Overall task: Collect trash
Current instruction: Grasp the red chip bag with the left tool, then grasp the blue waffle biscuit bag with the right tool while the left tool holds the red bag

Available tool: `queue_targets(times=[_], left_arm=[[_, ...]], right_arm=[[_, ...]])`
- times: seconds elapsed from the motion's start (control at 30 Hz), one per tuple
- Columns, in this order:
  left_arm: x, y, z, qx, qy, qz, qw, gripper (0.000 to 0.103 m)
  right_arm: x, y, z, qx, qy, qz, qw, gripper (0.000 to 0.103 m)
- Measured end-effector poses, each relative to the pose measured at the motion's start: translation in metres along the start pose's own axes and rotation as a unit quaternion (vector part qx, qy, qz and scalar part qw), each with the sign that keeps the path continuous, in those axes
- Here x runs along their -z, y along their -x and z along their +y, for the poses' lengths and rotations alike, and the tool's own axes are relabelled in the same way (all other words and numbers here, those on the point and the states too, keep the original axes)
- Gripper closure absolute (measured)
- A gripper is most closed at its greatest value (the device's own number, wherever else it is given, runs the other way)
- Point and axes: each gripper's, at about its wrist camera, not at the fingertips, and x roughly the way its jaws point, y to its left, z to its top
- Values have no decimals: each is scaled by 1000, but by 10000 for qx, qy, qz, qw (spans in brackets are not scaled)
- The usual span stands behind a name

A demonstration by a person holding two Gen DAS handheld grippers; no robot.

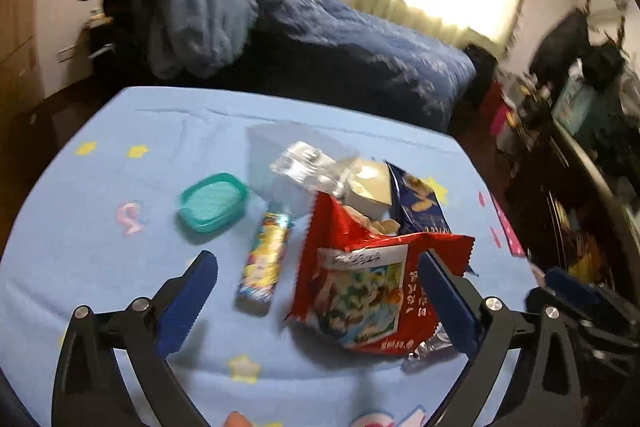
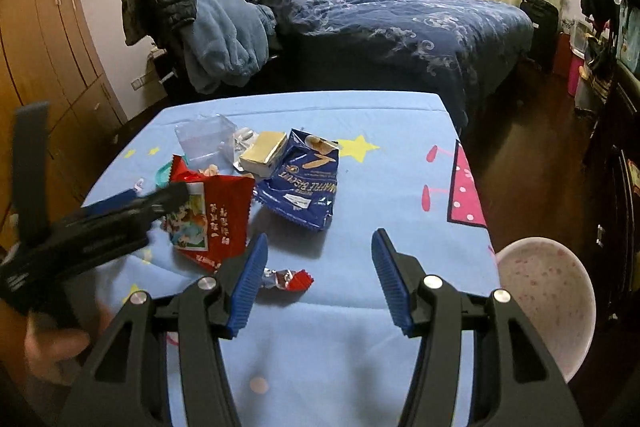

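Trash lies on a light blue star-print table (image 1: 120, 187). A red snack wrapper (image 1: 360, 291) lies between the open fingers of my left gripper (image 1: 320, 287); it also shows in the right wrist view (image 2: 218, 223). Beside it lie a colourful tube (image 1: 264, 263), a teal lid (image 1: 212, 203), a blue biscuit bag (image 2: 300, 183), a cream box (image 2: 264, 149), a clear plastic container (image 2: 204, 139) and a small foil candy wrapper (image 2: 286, 279). My right gripper (image 2: 320, 267) is open and empty over the table's near part. The left gripper (image 2: 132, 207) shows there too.
A pink-speckled white bin (image 2: 548, 303) stands off the table's right edge. A bed with a dark blue duvet (image 2: 400, 19) lies beyond the table. A wooden wardrobe (image 2: 44, 39) is at the left, cluttered shelves (image 1: 580, 167) at the right.
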Motion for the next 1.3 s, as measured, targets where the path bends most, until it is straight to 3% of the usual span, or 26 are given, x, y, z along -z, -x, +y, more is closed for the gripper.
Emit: queue_targets(times=[0.13, 0.2, 0.23, 0.27, 0.37, 0.53, 0.7, 1.03, 1.07, 1.13, 1.3], left_arm=[[0, -19, -13, -97, -445, 152, 9988, 4], [2, -21, -17, -225, -571, 46, 9981, 27], [3, -22, -18, -269, -605, 82, 9978, 58], [3, -22, -18, -279, -595, 129, 9978, 70], [4, -13, -14, -234, -500, 47, 9985, 84], [5, 24, 0, -316, -278, -490, 9979, 85], [4, 64, 24, -638, -16, -983, 9931, 85], [16, 80, 53, -772, 211, -1001, 9918, 85], [16, 80, 53, -762, 213, -983, 9920, 85], [17, 79, 56, -728, 232, -947, 9926, 85], [18, 85, 52, -595, 232, -977, 9932, 85]], right_arm=[[0, 4, 0, -103, -18, -53, 9999, 48], [0, 4, 2, -118, 0, -61, 9999, 48], [1, 4, 2, -120, 1, -66, 9999, 48], [1, 3, 2, -115, 2, -59, 9999, 48], [0, -1, 2, -100, -23, -23, 9999, 48], [-5, -17, 6, -17, 67, 110, 9999, 48], [-18, -47, 16, 187, 324, 267, 9989, 48], [-35, -120, 48, 765, 1106, 584, 9892, 49], [-37, -124, 47, 736, 1075, 611, 9896, 53], [-39, -128, 43, 662, 975, 705, 9905, 98], [-42, -104, 29, 525, 720, 420, 9951, 98]])
